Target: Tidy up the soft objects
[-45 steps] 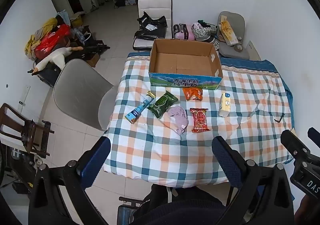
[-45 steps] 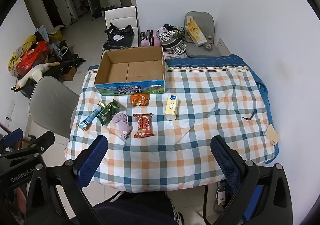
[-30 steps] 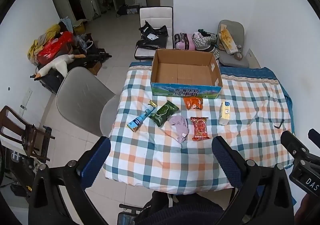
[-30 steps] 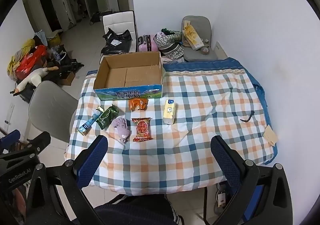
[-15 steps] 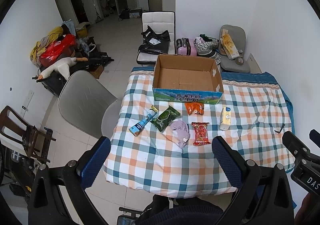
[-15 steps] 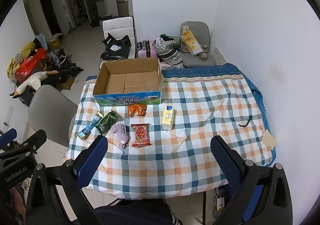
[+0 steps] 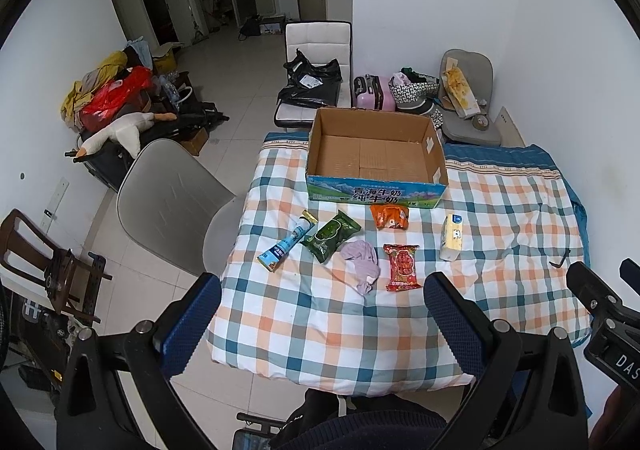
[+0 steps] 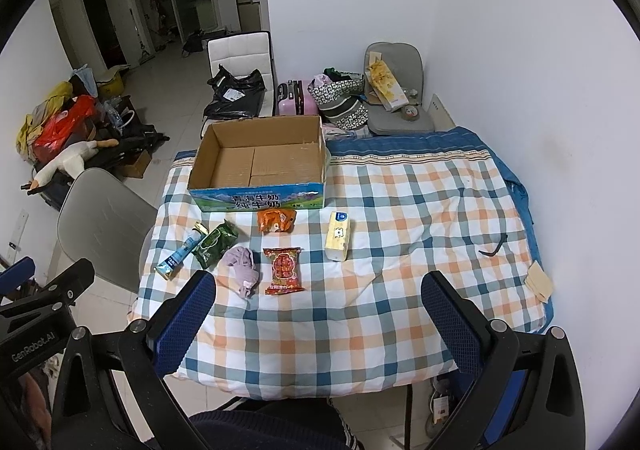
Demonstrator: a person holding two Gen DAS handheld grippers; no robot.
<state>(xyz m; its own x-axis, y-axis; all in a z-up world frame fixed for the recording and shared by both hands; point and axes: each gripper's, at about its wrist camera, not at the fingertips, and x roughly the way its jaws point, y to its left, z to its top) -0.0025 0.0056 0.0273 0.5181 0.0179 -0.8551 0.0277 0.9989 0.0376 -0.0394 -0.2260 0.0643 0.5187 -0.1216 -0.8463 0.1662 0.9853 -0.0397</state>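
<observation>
Left gripper (image 7: 322, 324) and right gripper (image 8: 318, 324) held high, jaws spread wide and empty, purple cloth (image 7: 361, 265) seen mid-frame beyond the fingertips.

left gripper (image 7: 322, 320) jaws apart, right gripper (image 8: 318, 316) jaws apart

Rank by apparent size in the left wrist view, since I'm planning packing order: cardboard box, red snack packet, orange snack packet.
1. cardboard box, far the largest.
2. red snack packet.
3. orange snack packet, though it lies farther away, so this gap is unsure.
</observation>
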